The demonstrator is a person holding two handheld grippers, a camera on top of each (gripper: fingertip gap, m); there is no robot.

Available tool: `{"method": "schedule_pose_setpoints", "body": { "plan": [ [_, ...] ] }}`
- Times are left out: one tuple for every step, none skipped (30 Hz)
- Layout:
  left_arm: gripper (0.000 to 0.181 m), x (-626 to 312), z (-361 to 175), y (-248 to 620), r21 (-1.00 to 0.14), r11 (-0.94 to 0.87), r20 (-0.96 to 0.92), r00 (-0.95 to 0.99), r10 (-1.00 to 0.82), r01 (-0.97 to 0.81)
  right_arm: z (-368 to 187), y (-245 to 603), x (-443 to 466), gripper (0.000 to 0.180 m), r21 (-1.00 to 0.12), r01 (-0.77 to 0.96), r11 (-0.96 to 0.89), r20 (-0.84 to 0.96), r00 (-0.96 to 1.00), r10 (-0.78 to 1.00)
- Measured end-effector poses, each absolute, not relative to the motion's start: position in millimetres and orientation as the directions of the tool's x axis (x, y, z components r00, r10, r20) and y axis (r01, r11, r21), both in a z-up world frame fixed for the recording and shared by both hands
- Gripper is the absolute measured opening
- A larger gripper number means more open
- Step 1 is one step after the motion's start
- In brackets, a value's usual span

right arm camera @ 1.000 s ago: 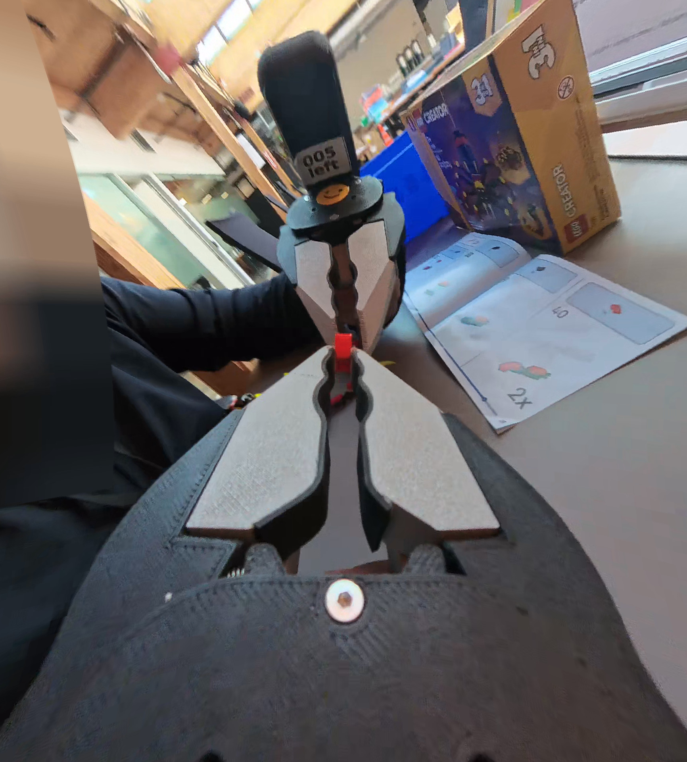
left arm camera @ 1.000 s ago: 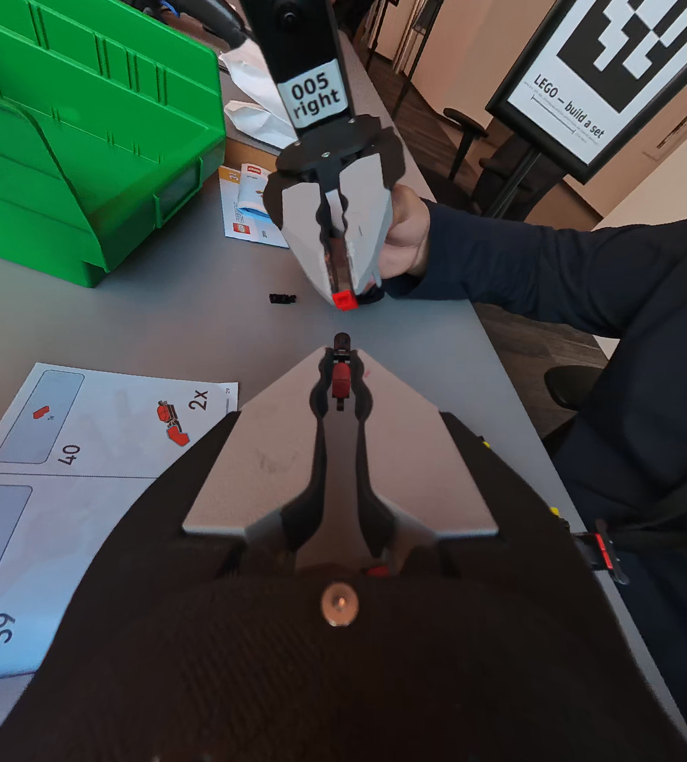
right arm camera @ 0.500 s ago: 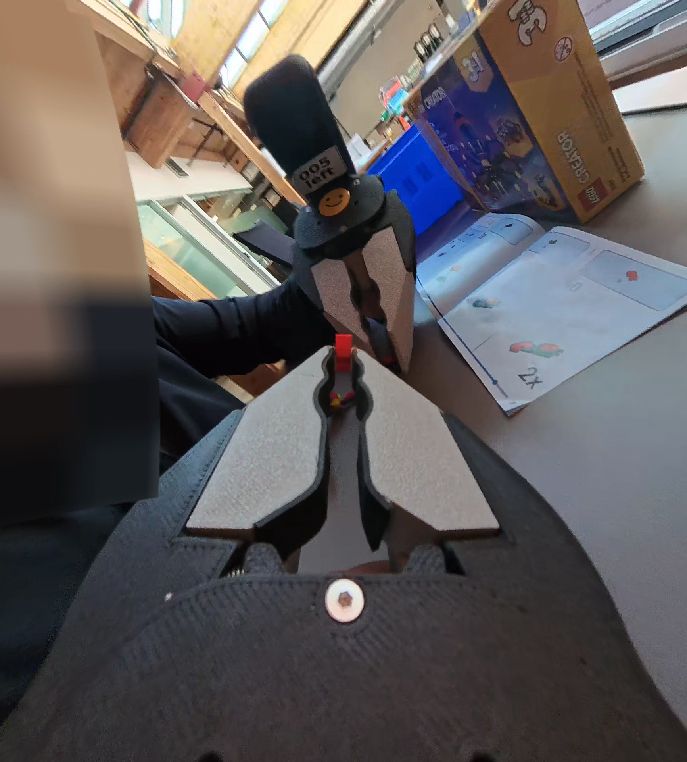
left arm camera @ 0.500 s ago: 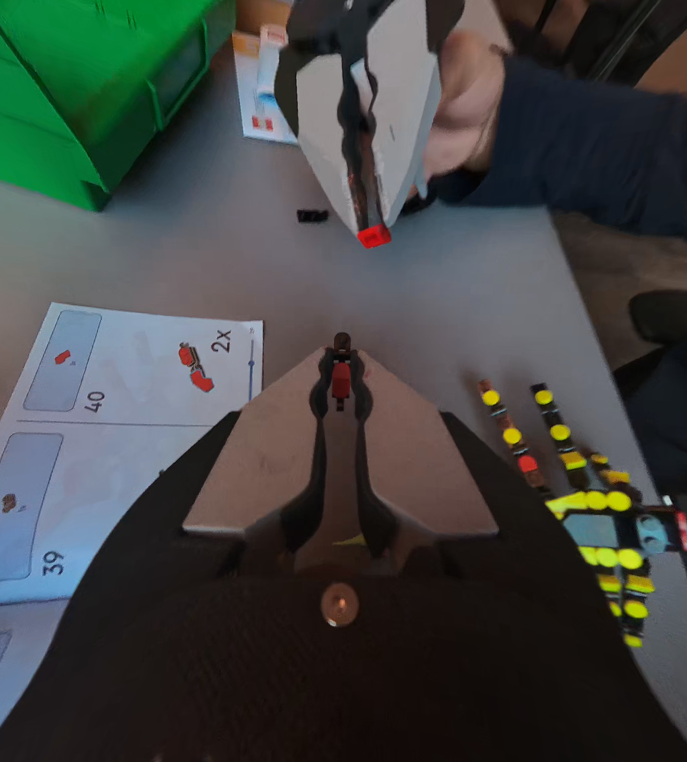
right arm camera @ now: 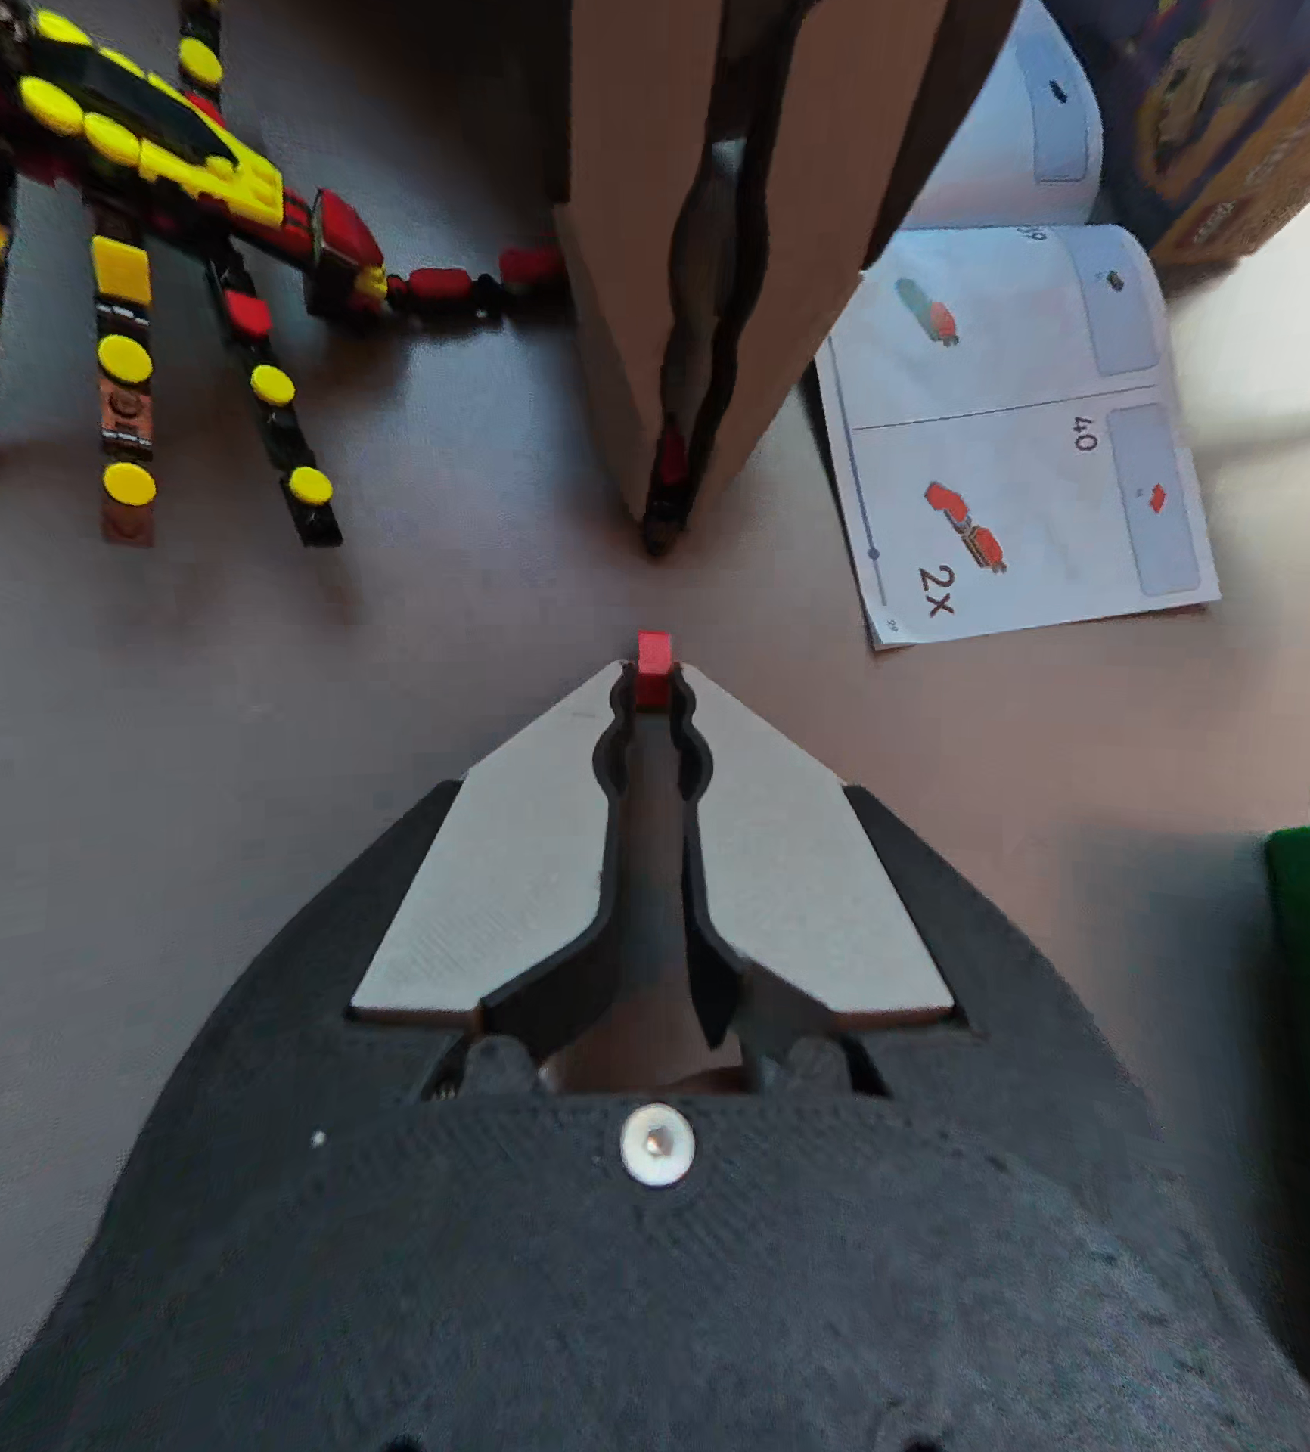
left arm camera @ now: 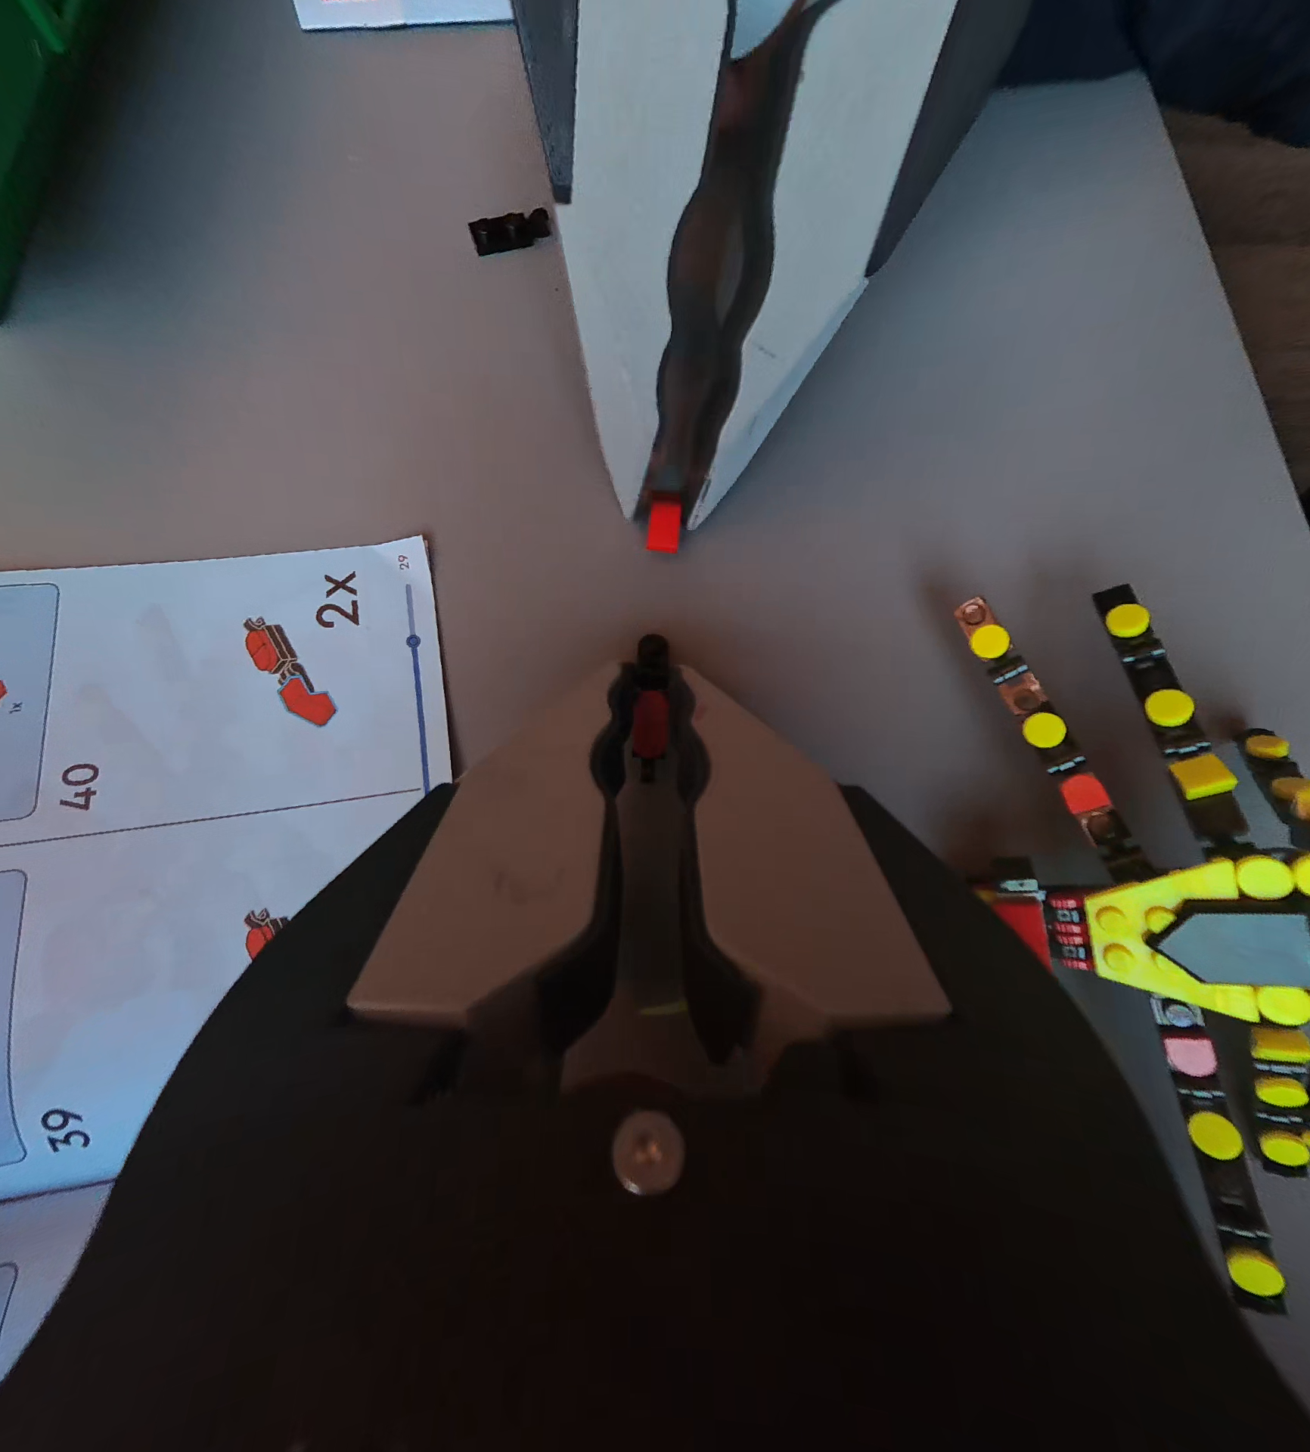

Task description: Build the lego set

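The grey table [left arm camera: 165, 408] fills both views now, where half a second ago the right wrist view showed the room. The open white instruction booklet [left arm camera: 165, 707] carries printed numbers and diagrams. The black-and-yellow lego model [left arm camera: 1218, 935] lies right. The left tool [left arm camera: 650, 668] stays clenched on a red-and-black lego piece [left arm camera: 649, 719]; the right tool [right arm camera: 653, 668] grips a small red brick [right arm camera: 653, 668], tips facing, apart
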State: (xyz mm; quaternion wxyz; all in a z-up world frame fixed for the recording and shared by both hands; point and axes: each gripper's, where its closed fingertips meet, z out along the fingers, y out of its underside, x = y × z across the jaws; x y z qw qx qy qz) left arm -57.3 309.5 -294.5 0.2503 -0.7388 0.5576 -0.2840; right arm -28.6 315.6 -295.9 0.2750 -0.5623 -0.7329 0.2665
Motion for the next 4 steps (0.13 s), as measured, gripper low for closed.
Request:
{"method": "schedule_pose_setpoints", "body": {
  "plan": [
    [0.006,-57.4,-294.5,309.4,-0.688,-0.253,0.142,0.216,-0.966,-0.68,-295.5,317.8,-27.8,0.013,-0.689,0.682,0.244,0.133,-0.212,0.968],
    [0.006,-57.4,-294.6,309.4,-0.69,-0.251,0.141,0.214,-0.967,-0.679,-294.5,321.8,-25.9,0.016,-0.677,0.69,0.255,0.162,-0.198,0.967],
    [0.006,-57.4,-294.6,309.3,-0.692,-0.251,0.143,0.213,-0.967,-0.677,-292.9,325.4,-23.2,0.018,-0.667,0.698,0.26,0.184,-0.184,0.965],
    [0.006,-57.3,-294.6,309.4,-0.693,-0.255,0.147,0.214,-0.966,-0.674,-289.7,326.5,-21.3,0.02,-0.668,0.696,0.263,0.195,-0.177,0.965]
  ]
}}
